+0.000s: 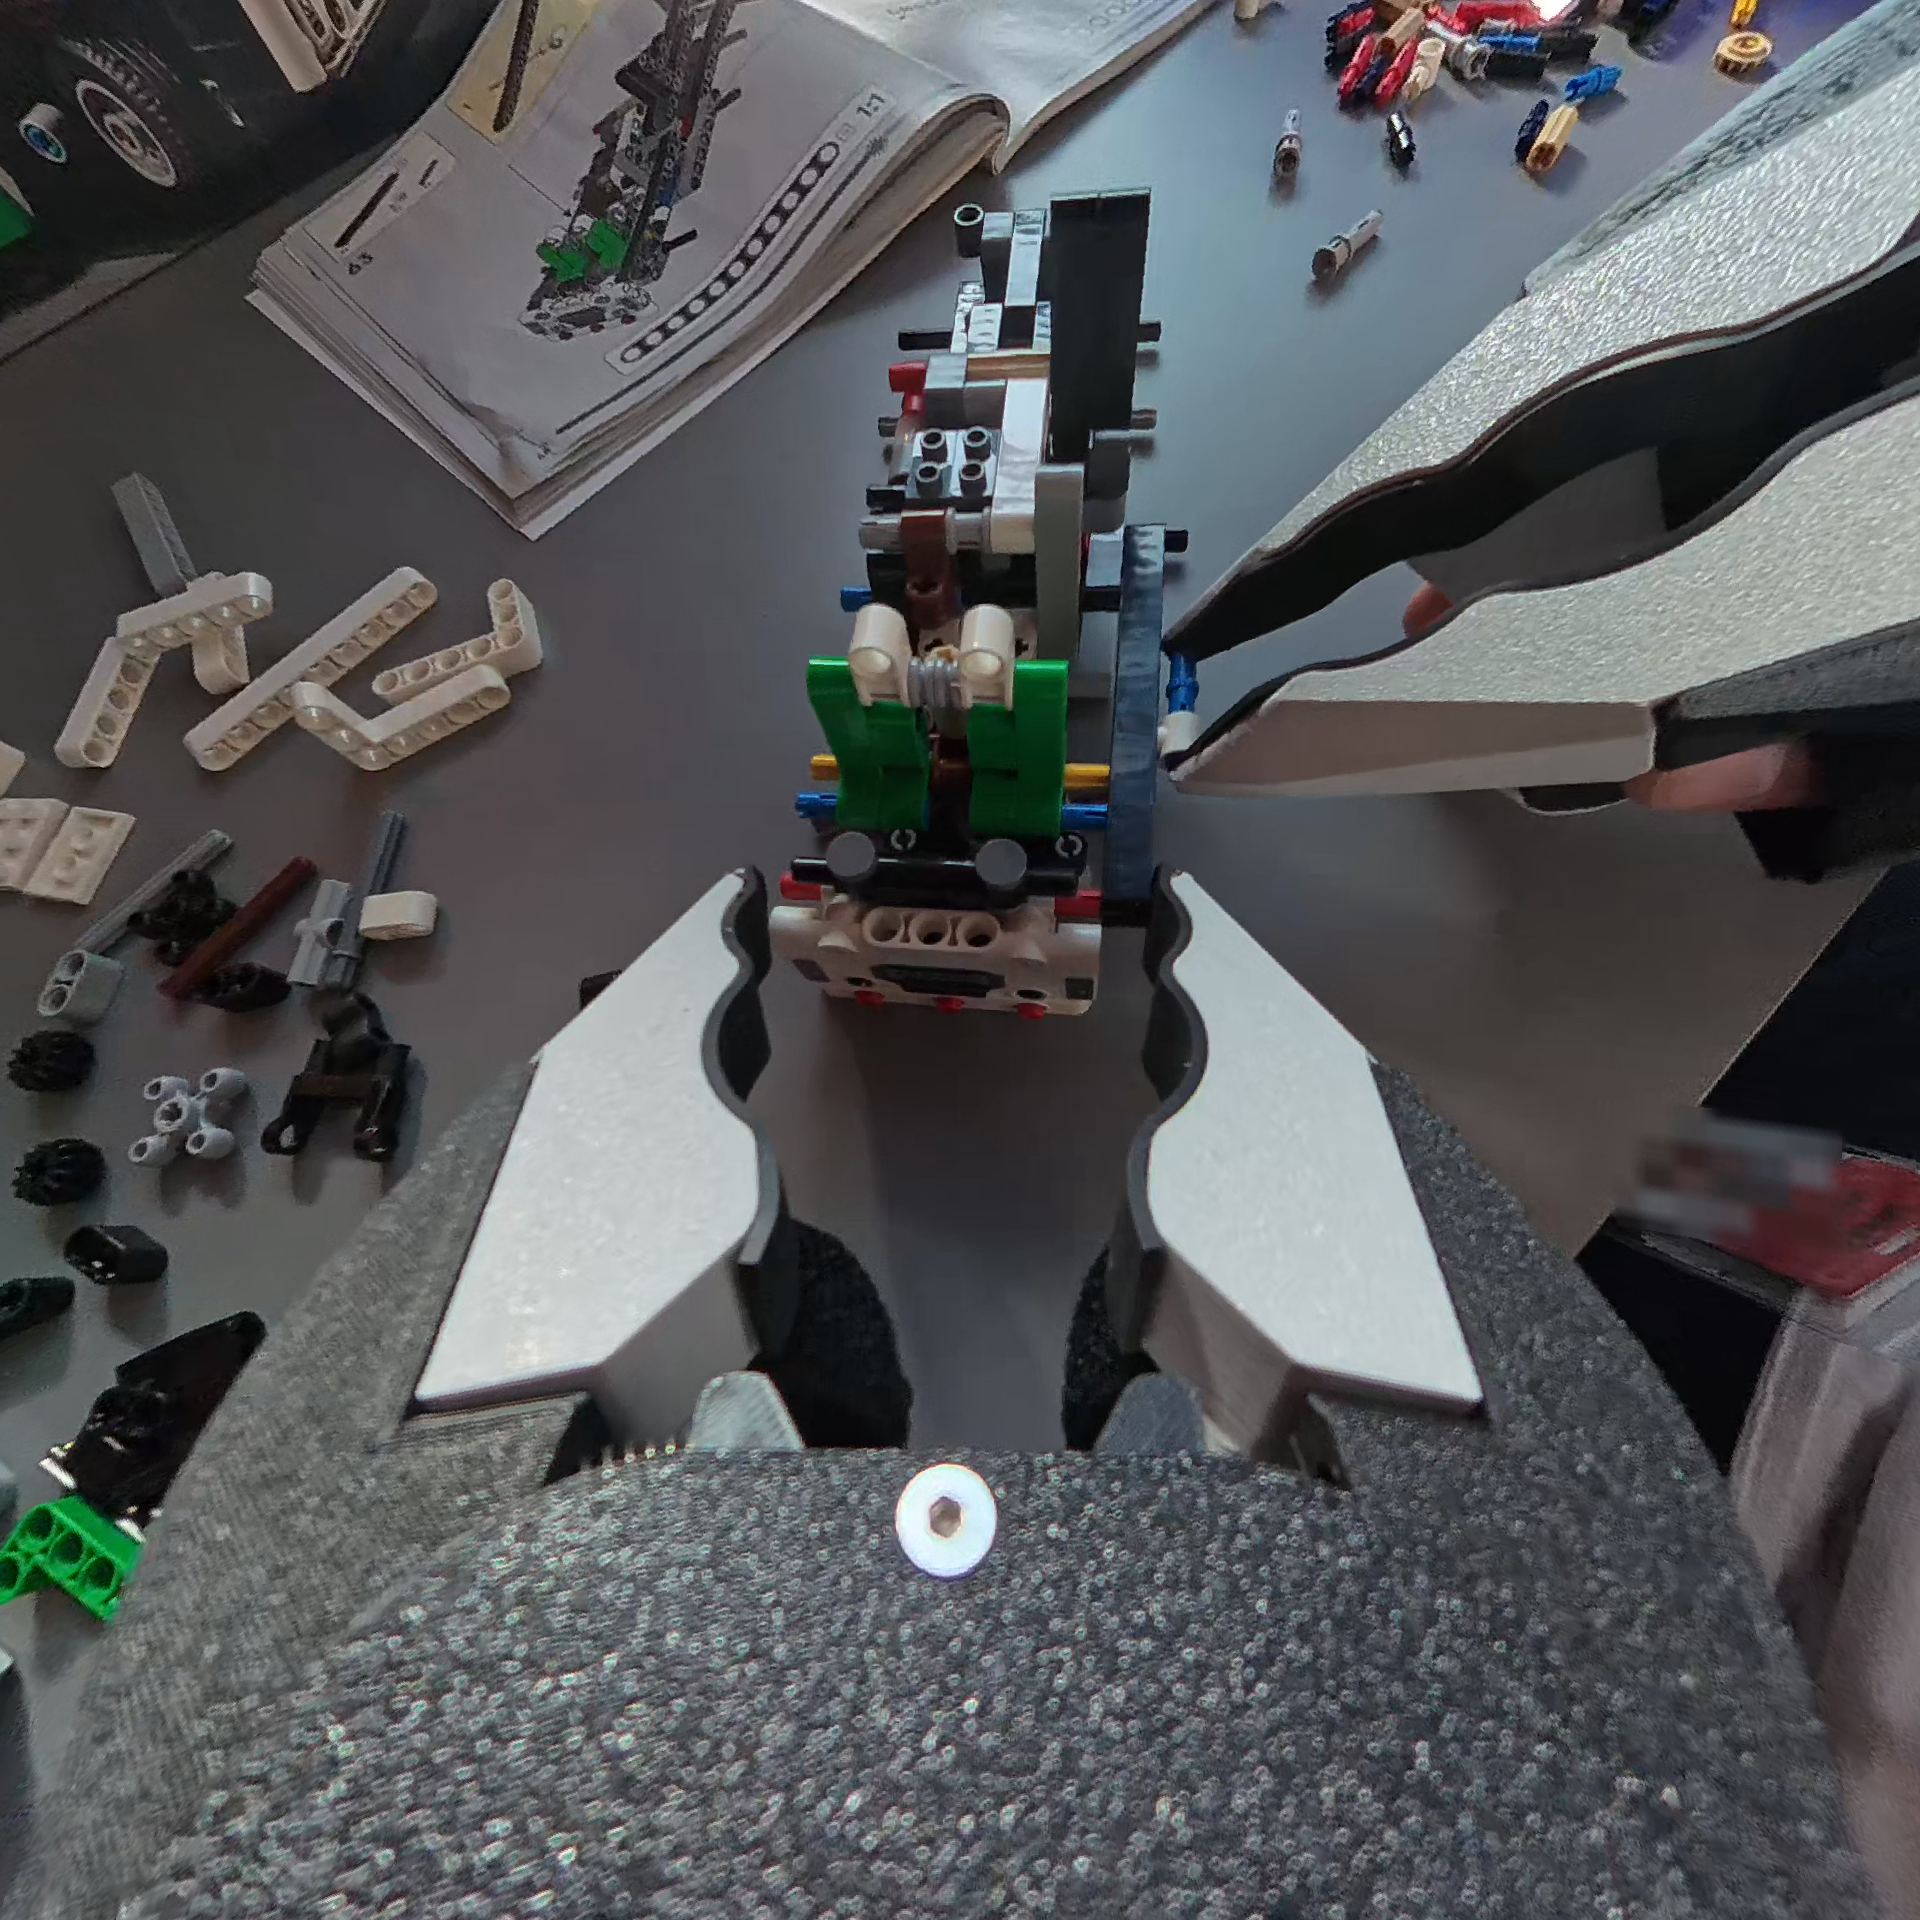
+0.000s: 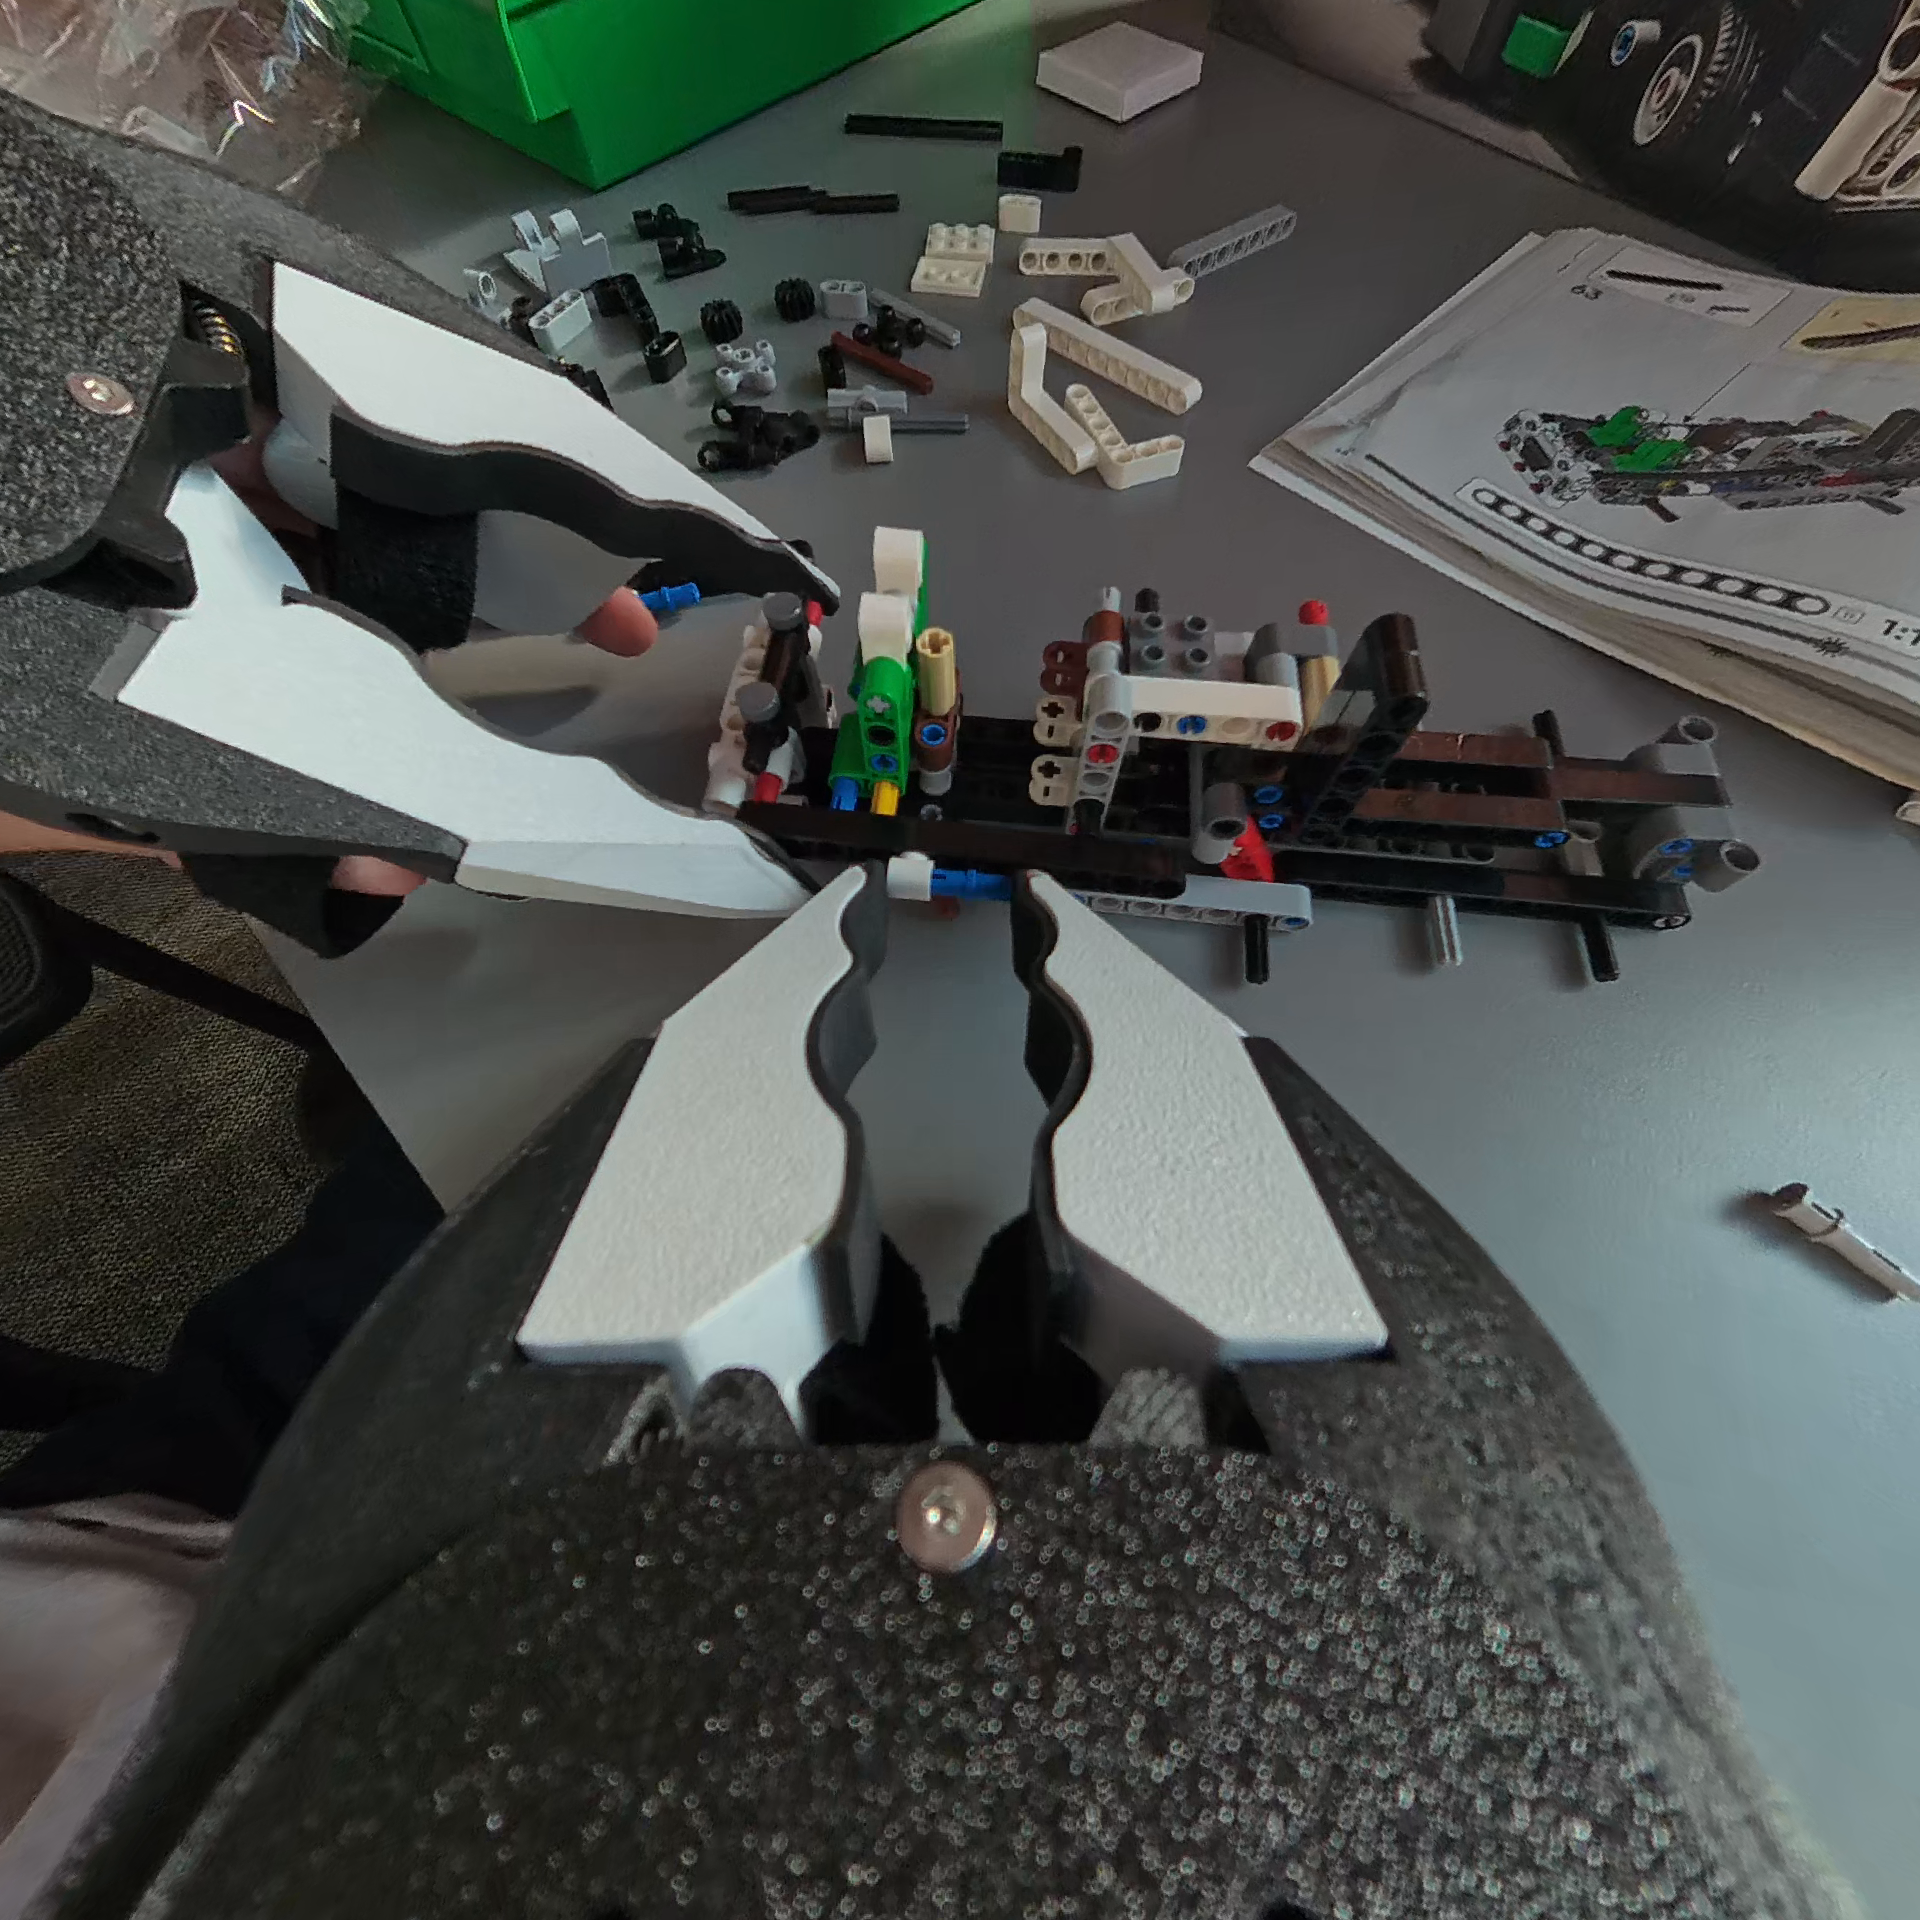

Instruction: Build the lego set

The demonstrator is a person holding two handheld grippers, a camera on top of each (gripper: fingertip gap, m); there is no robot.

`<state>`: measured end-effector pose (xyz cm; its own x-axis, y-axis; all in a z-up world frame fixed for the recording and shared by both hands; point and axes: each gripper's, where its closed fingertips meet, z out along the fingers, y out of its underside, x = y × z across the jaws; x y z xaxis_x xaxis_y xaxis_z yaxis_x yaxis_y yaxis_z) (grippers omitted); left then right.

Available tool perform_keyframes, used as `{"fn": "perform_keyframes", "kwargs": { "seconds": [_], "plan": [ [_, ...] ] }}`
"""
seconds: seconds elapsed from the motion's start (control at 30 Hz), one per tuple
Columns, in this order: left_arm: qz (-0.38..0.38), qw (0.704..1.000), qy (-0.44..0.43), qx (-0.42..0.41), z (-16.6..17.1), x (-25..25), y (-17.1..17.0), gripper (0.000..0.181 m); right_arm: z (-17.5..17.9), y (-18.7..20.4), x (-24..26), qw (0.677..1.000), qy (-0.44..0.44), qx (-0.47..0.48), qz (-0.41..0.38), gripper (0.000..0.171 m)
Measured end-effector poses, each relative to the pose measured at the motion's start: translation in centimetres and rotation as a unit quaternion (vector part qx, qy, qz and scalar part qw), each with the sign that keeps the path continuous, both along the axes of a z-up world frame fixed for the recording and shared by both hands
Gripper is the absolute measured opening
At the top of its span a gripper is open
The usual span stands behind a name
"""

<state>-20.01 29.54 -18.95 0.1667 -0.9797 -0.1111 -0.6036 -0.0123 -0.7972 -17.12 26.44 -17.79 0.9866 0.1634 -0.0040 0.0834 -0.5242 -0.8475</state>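
Two grippers work on one long chassis (image 2: 1226,810) lying on the grey table (image 2: 1558,1143), which serves as the landmark here.

Left gripper (image 1: 951,914): jaws spread around the near, white end of the chassis, one finger on each side. Whether the pads actually press on it cannot be told from the left wrist view; judged to be steadying the model.

Right gripper (image 2: 945,883): tips at the side beam (image 1: 1138,707) of the chassis, just behind the green blocks (image 1: 935,748). Between its fingers sits a small blue pin with white bush (image 2: 940,878), apparently already partly in the beam. Jaws stand narrowly apart, flanking the pin; firm grasp or release cannot be told.

Step in hand (judgement): seating this pin into the side beam near the front of the chassis.

Next move calls for: a straight push along the pin's axis into the hole, with the left gripper bracing the chassis so it does not slide.

Open instruction booklet (image 1: 644,239) lies beyond the chassis; loose white beams (image 1: 343,675) lie to one side of it, well apart.
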Motion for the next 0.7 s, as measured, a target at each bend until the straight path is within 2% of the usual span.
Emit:
{"fn": "perform_keyframes", "kwargs": {
  "seconds": [0.4, 0.6, 0.7],
  "plan": [
    [0.006, 1.000, -0.003, -0.006, 0.1, -0.1, 0.4, 0.070, 0.2, 0.5, -0.1, 1.000, -0.009, 0.009, 0.015, 0.022],
    [0.011, 1.000, -0.004, -0.007, 0.1, -0.2, 0.5, 0.070, 0.6, 0.3, -0.5, 0.996, 0.034, 0.005, 0.086, 0.031],
    [0.011, 1.000, -0.005, -0.008, 0.1, -0.1, 0.5, 0.070, 0.9, -0.5, 0.2, 0.990, -0.001, -0.001, 0.141, 0.028]
  ]
}}
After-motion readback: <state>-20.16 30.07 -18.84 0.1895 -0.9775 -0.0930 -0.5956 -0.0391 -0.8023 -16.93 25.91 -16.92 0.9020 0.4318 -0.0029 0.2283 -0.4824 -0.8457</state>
